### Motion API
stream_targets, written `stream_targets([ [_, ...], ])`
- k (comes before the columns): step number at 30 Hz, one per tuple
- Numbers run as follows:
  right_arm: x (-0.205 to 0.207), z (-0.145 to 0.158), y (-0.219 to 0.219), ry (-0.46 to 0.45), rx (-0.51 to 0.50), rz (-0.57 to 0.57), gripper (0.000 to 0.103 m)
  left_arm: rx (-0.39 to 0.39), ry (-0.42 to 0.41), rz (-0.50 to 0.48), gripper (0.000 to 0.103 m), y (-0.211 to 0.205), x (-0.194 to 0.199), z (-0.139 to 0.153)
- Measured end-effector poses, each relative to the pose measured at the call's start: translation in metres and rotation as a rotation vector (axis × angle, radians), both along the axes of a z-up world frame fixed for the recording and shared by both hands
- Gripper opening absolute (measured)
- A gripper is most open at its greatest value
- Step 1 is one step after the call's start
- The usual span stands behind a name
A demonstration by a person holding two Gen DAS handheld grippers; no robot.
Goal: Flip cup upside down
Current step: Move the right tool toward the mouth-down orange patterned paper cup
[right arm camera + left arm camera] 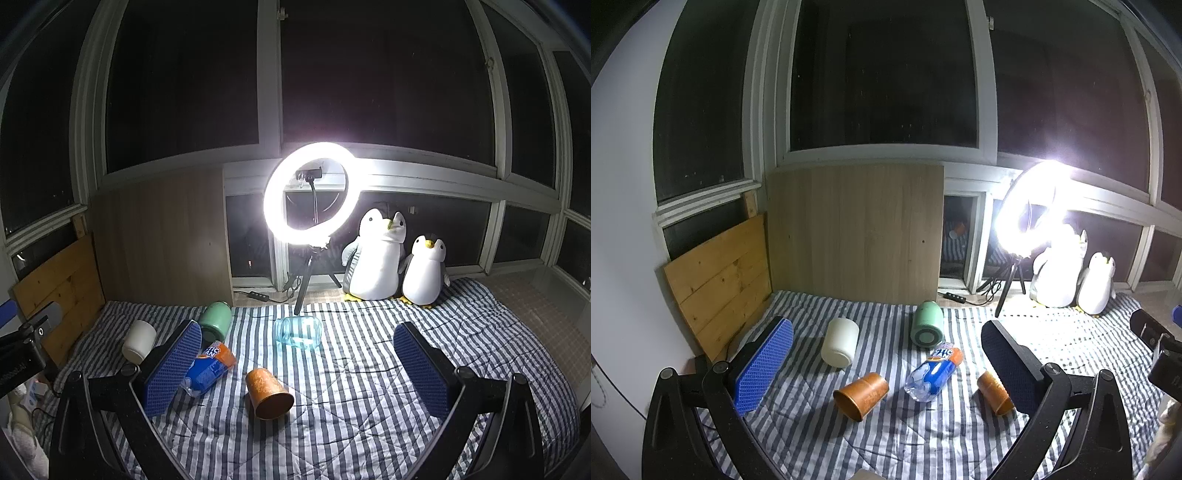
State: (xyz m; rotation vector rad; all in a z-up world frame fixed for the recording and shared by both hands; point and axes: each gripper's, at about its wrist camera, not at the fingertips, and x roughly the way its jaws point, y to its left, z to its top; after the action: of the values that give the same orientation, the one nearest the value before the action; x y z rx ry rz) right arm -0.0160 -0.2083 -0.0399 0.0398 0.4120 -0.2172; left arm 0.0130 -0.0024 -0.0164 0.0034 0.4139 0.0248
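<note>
Several cups lie on their sides on a striped blanket (923,443). In the left wrist view there are a white cup (840,342), a green cup (926,324), an orange cup (861,396) and a second orange cup (994,392) partly behind the right finger. My left gripper (886,369) is open and empty, above the first orange cup. In the right wrist view an orange cup (267,393) lies between the fingers and a clear glass jar (298,331) lies farther back. My right gripper (297,369) is open and empty.
A blue and orange plastic bottle (932,371) lies among the cups; it also shows in the right wrist view (208,369). A lit ring light on a tripod (308,192) and two plush penguins (376,254) stand at the back. Wooden boards (855,232) lean on the wall.
</note>
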Motion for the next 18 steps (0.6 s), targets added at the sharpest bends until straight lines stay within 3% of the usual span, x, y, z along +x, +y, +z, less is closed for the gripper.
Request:
stream_targets([
  [18,0.014,-0.009,-0.002,0.047,0.005,0.013,0.103,0.003,0.028,0.009,0.103,0.0,0.007,-0.013],
])
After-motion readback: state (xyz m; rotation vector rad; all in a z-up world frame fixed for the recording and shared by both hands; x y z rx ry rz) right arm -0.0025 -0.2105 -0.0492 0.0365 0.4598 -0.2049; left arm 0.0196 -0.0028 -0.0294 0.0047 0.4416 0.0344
